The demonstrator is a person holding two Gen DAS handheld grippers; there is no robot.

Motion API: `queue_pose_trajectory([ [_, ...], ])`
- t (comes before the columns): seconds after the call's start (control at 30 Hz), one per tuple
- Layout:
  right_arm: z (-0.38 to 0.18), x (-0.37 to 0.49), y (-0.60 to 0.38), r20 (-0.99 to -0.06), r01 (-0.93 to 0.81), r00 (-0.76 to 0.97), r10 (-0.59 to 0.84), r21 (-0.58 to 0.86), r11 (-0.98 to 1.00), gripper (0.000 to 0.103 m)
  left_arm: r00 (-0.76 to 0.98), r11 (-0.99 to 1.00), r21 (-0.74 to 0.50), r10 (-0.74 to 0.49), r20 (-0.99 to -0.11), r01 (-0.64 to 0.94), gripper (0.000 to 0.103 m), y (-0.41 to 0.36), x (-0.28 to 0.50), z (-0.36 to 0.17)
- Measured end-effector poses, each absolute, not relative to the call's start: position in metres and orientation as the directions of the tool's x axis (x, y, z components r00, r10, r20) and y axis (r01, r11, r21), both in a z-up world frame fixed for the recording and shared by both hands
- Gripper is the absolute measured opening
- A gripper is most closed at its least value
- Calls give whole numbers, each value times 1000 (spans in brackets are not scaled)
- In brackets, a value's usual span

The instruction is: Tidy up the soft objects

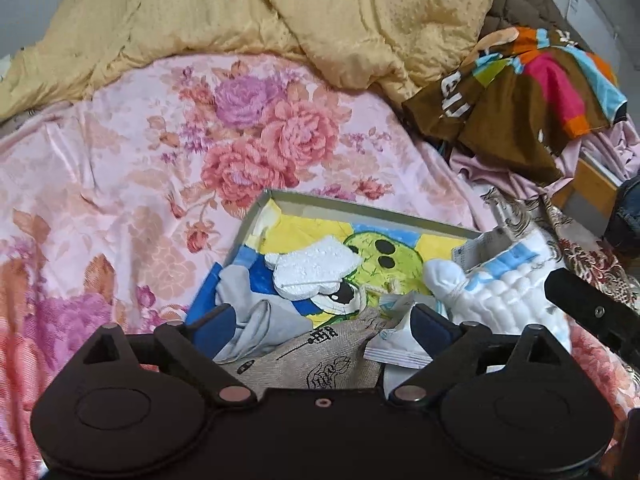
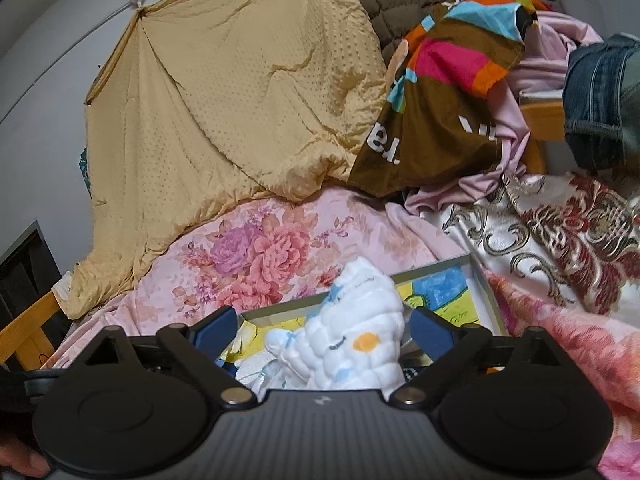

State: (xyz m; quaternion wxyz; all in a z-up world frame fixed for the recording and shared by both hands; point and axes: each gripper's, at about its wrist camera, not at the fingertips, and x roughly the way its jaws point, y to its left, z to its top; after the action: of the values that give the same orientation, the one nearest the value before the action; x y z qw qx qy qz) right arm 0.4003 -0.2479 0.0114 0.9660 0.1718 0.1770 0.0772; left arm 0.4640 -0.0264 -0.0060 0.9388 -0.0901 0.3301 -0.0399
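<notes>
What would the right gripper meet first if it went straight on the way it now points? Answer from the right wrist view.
Most likely the white quilted cloth: it lies between the open fingers of the right gripper, over the box. Depth is unclear.

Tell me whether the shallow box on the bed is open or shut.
Open: the box has no lid on, and its painted bottom, a grey cloth and a foam piece show inside.

White letters, partly folded away, on brown striped cloth (image 2: 440, 128), Chinese-style characters, illegible, on beige bag (image 1: 320, 356), nothing fully readable
</notes>
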Motion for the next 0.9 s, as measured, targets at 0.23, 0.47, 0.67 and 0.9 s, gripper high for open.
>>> queue_pose_trajectory([
  [0.23,32,378,-250,-297,-90,933,202,351,932,101,804,981,-191,-122,-582,11,101,-16,436,16],
  [0.47,47,349,-246,-296,-90,935,194,332,939,103,831,984,-175,-116,-545,23,102,-10,403,40],
  [0.67,55,323,-234,-306,-95,934,186,287,953,103,852,981,-190,-132,-506,39,102,-7,370,57],
  [0.9,59,290,-216,-319,-122,929,188,215,969,103,865,981,-185,-139,-482,55,102,-1,333,66],
])
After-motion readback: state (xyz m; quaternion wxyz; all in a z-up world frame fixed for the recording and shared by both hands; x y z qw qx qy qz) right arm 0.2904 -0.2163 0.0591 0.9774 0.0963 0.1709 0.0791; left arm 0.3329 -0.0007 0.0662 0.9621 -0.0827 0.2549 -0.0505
